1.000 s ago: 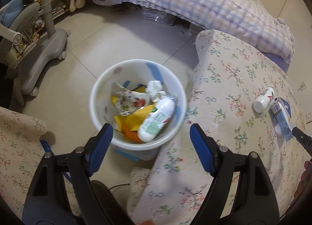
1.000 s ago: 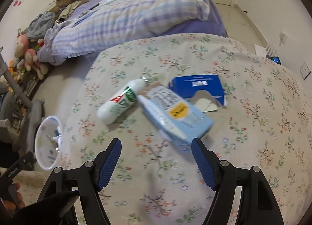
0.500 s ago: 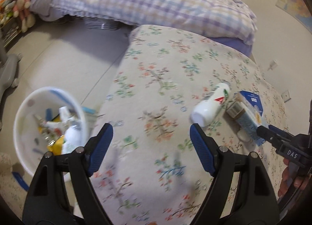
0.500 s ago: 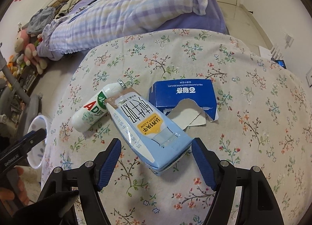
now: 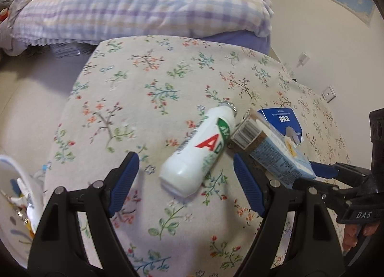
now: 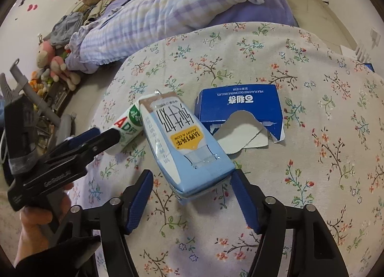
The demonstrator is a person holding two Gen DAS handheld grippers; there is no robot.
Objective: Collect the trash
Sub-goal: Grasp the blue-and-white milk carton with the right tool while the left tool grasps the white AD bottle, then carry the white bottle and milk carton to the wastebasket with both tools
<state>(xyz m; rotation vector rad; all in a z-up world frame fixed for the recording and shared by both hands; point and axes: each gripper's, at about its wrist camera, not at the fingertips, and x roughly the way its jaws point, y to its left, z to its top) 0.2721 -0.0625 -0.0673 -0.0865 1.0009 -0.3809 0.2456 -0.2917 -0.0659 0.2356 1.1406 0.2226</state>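
Both hand-held grippers closing in on trash lying on the floral-covered surface.

Left wrist view: the left hand-held gripper (image 5: 186, 176) stood wide around the base of the white bottle (image 5: 200, 151) at frame centre, not yet touching; the bin (image 5: 9, 207) sat lower left. Right wrist view: the right hand-held gripper (image 6: 190, 195), jaws just narrowing, bracketed the milk carton (image 6: 184, 144) without clamping it, the torn blue box (image 6: 240, 106) lying beyond. Next, each likely needed to close, lift and carry across.
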